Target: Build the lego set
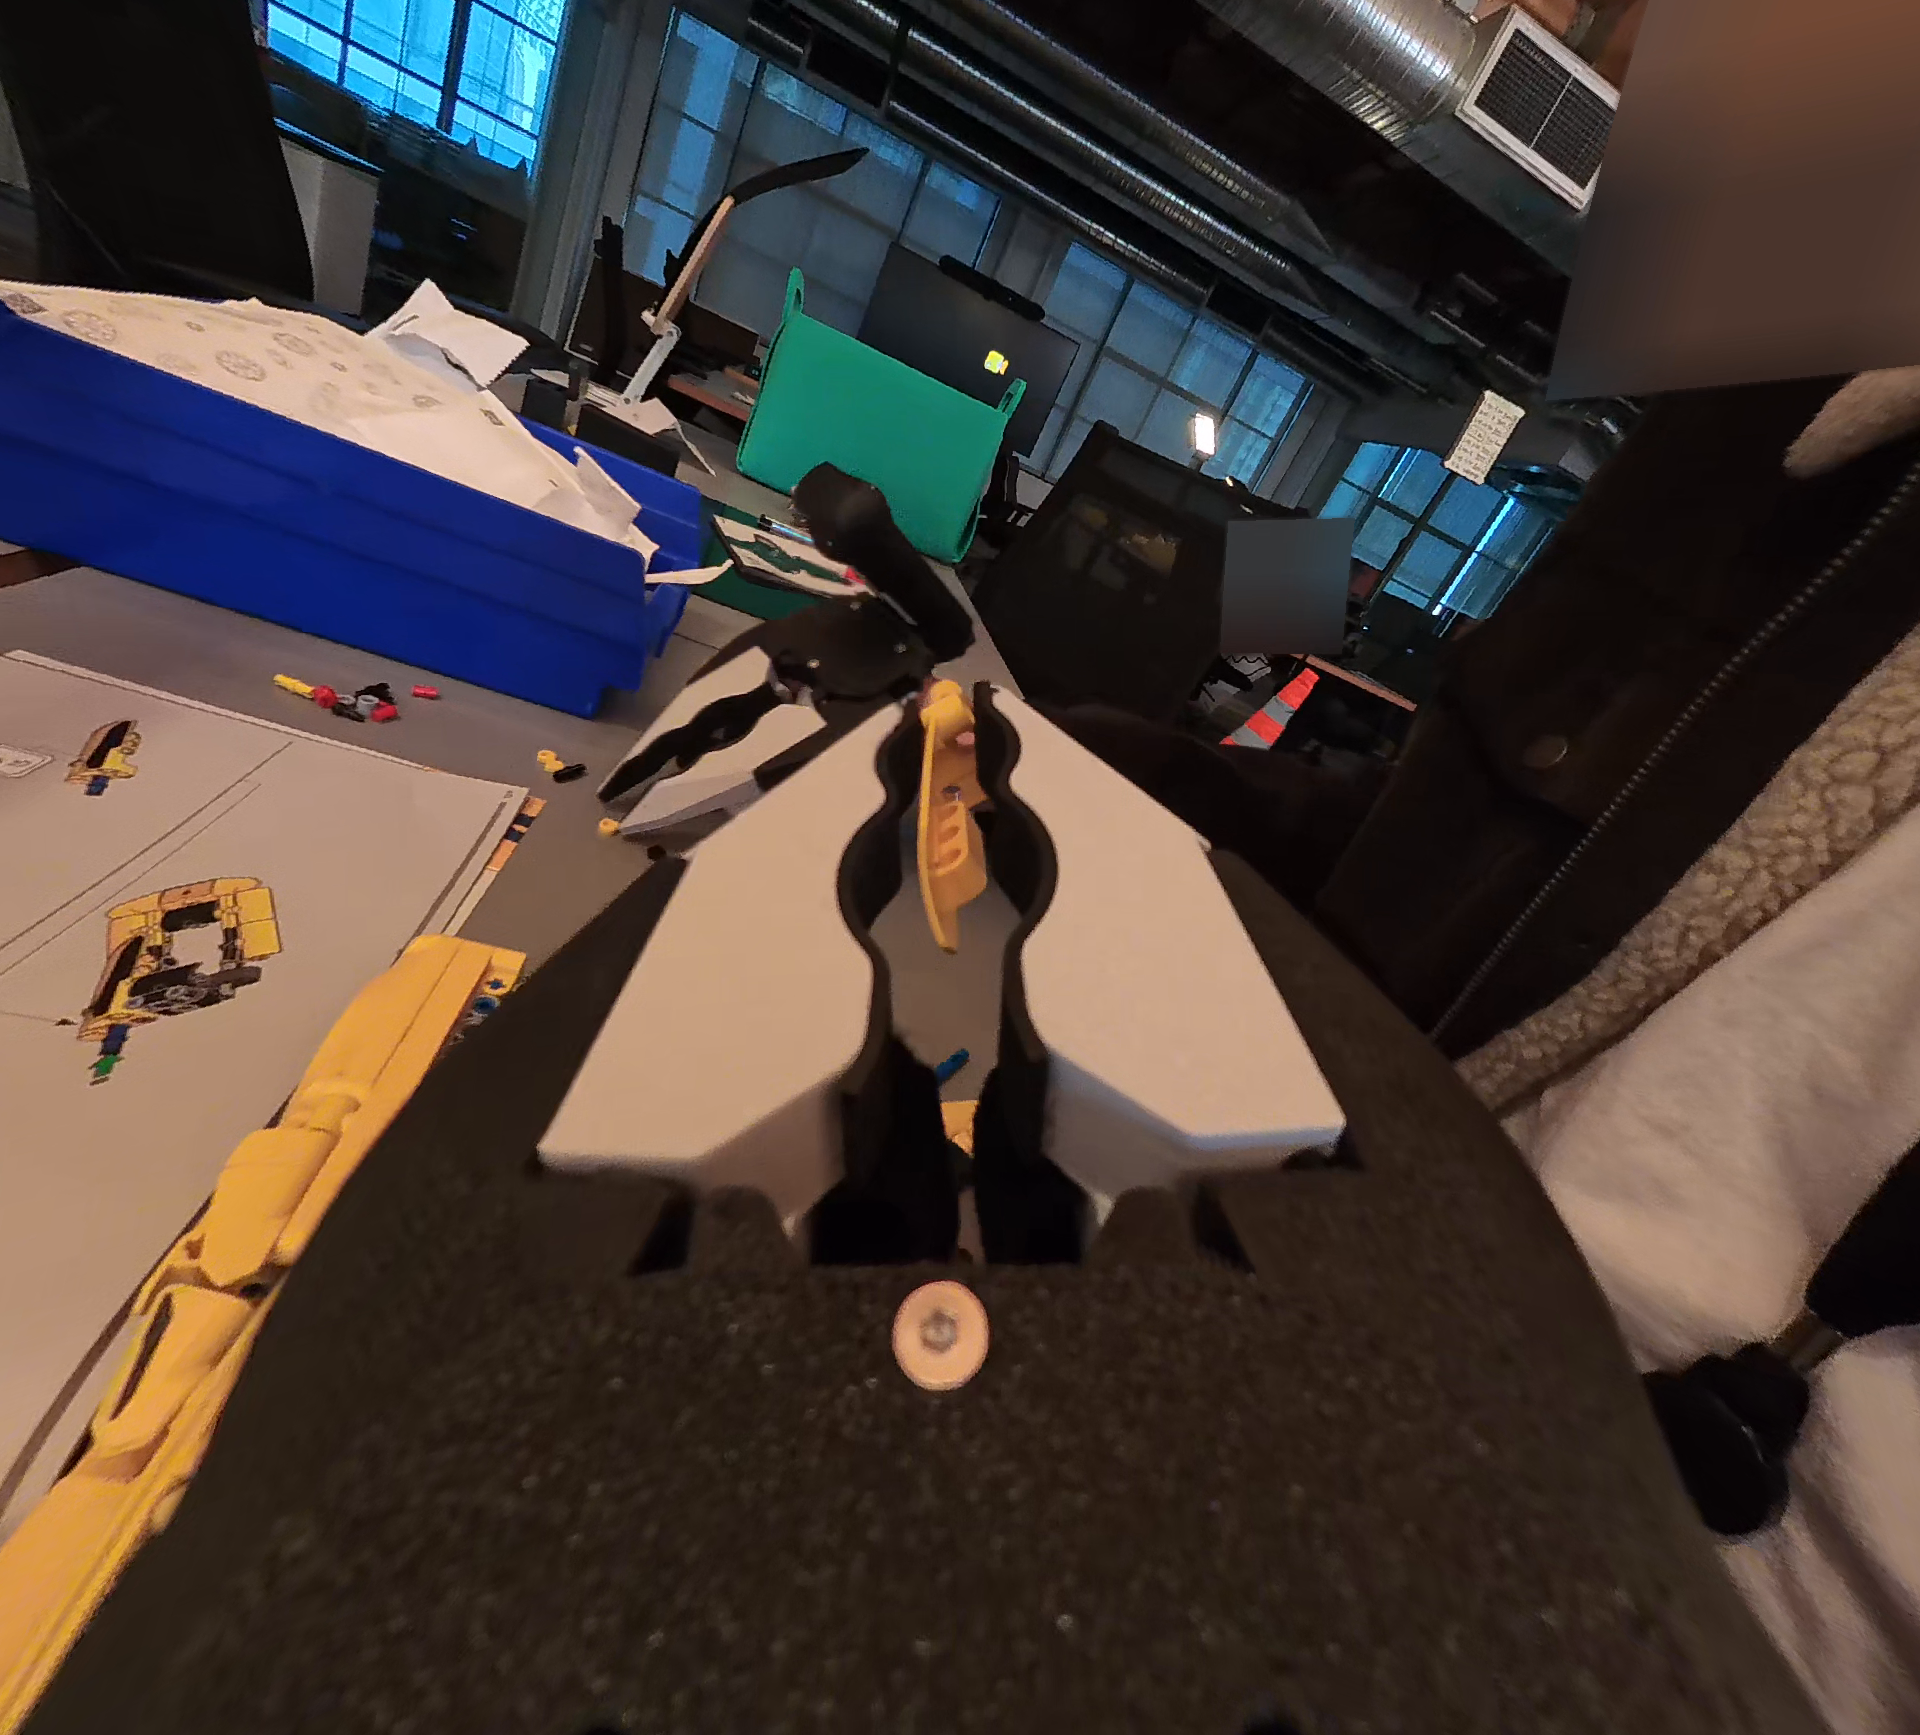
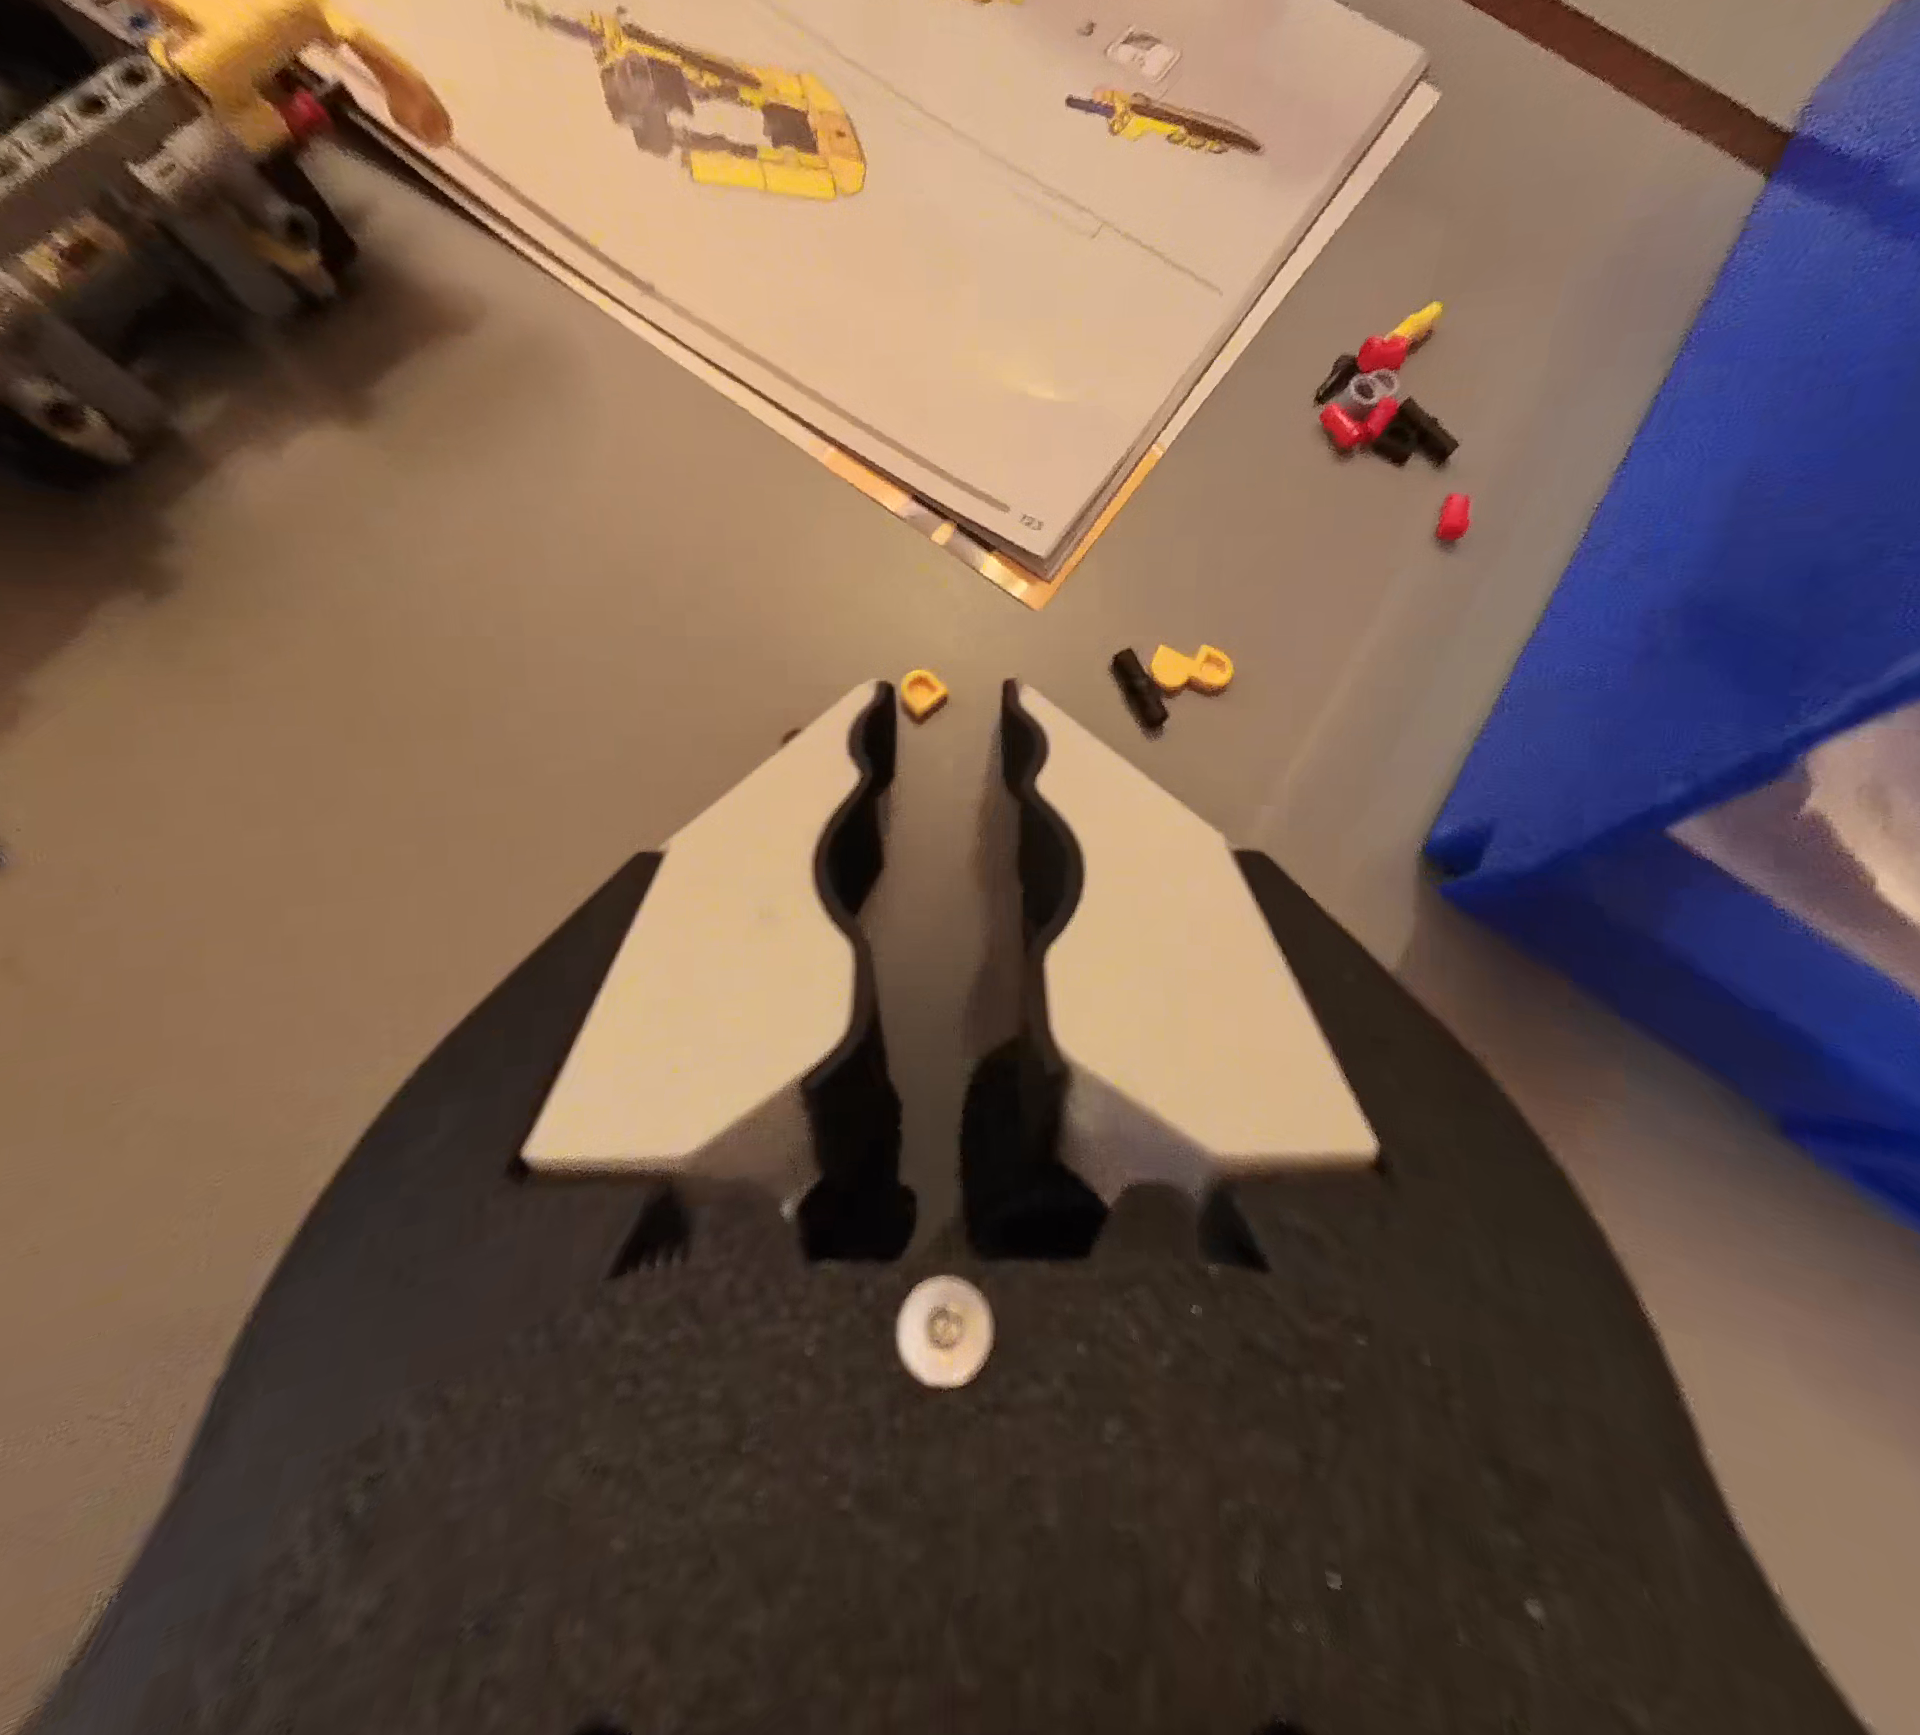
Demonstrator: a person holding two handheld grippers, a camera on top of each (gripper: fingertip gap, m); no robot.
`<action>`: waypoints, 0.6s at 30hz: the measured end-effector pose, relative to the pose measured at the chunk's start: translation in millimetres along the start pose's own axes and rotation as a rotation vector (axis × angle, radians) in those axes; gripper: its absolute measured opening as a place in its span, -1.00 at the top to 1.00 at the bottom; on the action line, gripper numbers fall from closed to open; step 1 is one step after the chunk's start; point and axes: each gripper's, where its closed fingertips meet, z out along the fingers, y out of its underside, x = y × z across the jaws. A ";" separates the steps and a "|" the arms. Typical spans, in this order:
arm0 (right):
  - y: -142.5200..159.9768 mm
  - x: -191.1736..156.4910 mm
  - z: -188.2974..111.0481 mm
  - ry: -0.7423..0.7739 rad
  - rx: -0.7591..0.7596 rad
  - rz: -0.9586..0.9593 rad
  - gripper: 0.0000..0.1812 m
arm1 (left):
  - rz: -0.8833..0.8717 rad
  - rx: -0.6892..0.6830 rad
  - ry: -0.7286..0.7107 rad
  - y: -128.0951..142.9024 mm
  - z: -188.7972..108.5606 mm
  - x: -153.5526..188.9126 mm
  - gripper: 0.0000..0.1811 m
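While a long yellow perforated plastic lego beam (image 1: 948, 828) is pinched upright by the left gripper (image 1: 951, 729), the right gripper (image 2: 943, 698) is held with jaws spread over a small yellow lego piece (image 2: 922, 694) on the grey desk (image 2: 416, 750); an open instruction booklet (image 2: 935, 231) is seen nearby.

Left gripper (image 1: 951, 812) raised off the table (image 1: 582, 864), jaws closed on a long yellow lego piece (image 1: 948, 838), held almost upright. Beyond it, right gripper (image 1: 665, 792) low over the table, fingers apart. Open instruction booklet (image 1: 239, 864) at left, blue bin (image 1: 343, 532) along the far edge, small loose pieces (image 1: 358, 698) just before the bin.
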 end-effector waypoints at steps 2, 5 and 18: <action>0.8 -3.5 3.5 -0.023 -0.020 -0.031 0.86 | -0.004 -0.006 0.002 1.1 0.8 0.4 0.90; 0.3 -5.3 4.4 -0.026 -0.017 -0.037 0.91 | -0.006 -0.026 -0.012 3.9 2.0 -1.2 0.90; -38.4 -133.5 -38.5 -0.451 0.133 -0.007 0.91 | 0.134 -0.698 -0.287 143.2 -56.6 26.0 0.90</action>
